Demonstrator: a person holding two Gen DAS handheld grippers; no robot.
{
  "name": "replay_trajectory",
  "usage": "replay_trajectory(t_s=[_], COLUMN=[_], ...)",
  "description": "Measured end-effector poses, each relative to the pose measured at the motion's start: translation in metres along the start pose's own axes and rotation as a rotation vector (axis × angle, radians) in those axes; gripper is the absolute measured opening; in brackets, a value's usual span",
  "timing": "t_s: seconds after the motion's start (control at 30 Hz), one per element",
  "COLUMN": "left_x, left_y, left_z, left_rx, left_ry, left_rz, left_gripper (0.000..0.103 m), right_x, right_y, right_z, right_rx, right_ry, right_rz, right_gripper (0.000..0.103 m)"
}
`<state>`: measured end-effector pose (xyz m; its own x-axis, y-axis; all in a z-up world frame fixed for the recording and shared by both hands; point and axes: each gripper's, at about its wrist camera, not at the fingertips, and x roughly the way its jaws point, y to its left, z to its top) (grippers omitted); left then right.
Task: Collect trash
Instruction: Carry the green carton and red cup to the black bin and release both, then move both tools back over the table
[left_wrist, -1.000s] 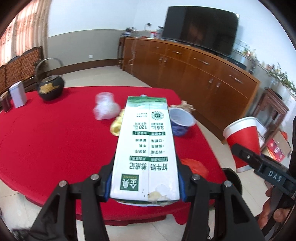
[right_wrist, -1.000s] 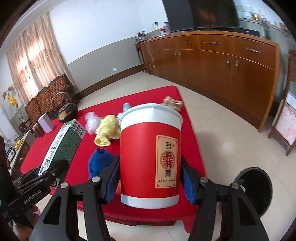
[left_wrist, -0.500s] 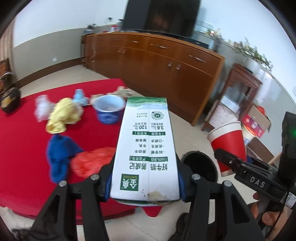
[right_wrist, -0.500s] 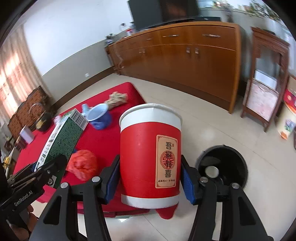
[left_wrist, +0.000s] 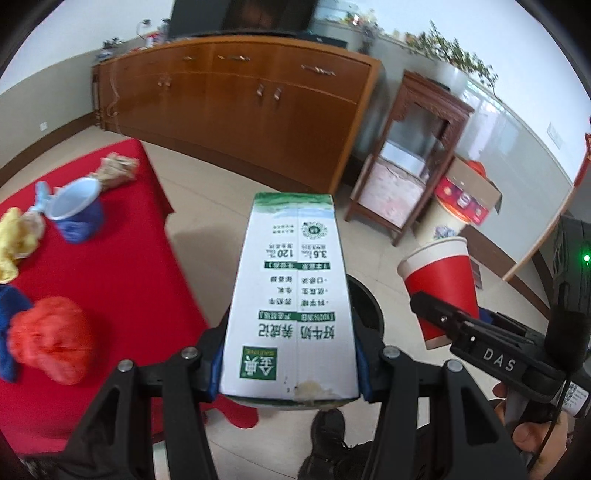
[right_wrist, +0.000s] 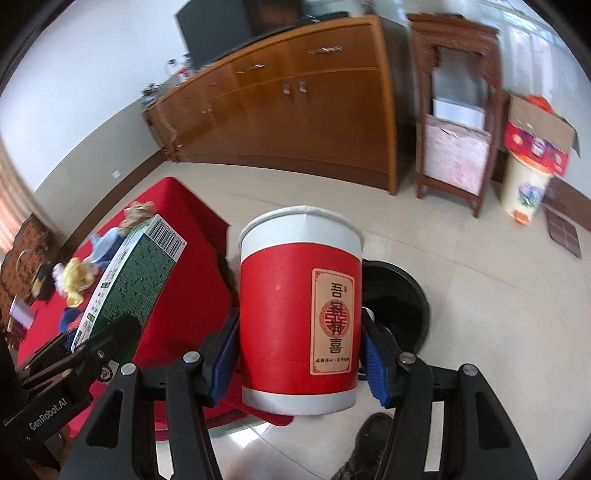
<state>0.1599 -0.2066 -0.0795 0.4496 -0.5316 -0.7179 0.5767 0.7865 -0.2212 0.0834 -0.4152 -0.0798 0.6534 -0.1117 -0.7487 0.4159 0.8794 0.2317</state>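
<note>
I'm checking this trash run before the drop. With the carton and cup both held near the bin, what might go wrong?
1. The milk carton is long and clamped only at its near end by the left gripper; it may land across the black bin rim.
2. The red cup in the right gripper sits beside the opening; released now, it might hit the floor.

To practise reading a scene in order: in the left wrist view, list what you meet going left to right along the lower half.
Crumpled orange-red plastic bag → white and green milk carton → red paper cup with white rim → black right gripper marked DAS.
</note>
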Motion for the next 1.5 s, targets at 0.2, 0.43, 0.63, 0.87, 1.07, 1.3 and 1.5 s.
replay_trajectory(t_s=[0.2, 0.43, 0.63, 0.87, 1.07, 1.3, 1.5], left_x=[0.042, 0.098, 0.141, 0.185, 0.21, 0.18, 0.127], left_y=[-0.021, -0.038, -0.042, -0.046, -0.042, -0.044, -0.035], left_z=[0.002, 0.001, 0.0, -0.004, -0.003, 0.011, 0.019], left_rx=[0.008, 0.027, 0.01, -0.013, -0.056, 0.012, 0.016], left_ry=[0.063, 0.131, 0.198, 0.292, 0.334, 0.249, 0.182], left_rz=[-0.026, -0.035, -0.042, -0.051, -0.072, 0.005, 0.059], left_gripper=[0.054, 0.054, 0.054, 0.055, 0.072, 0.072, 0.072], right_x=[0.023, 0.072, 0.122, 0.169, 0.176, 0.141, 0.111], right_y=[-0.048, -0.082, -0.11, -0.132, -0.149, -0.149, -0.123], right_z=[0.001, 0.009, 0.019, 0.02, 0.025, 0.033, 0.029], right_rx=[0.064, 0.089, 0.113, 0.163, 0.21, 0.24, 0.204], right_ry=[0.045, 0.125, 0.209, 0.318, 0.318, 0.217, 0.171], right_rz=[-0.034, -0.062, -0.07, -0.061, -0.108, -0.137, -0.158], right_gripper=[0.061, 0.061, 0.061, 0.065, 0.076, 0.075, 0.075])
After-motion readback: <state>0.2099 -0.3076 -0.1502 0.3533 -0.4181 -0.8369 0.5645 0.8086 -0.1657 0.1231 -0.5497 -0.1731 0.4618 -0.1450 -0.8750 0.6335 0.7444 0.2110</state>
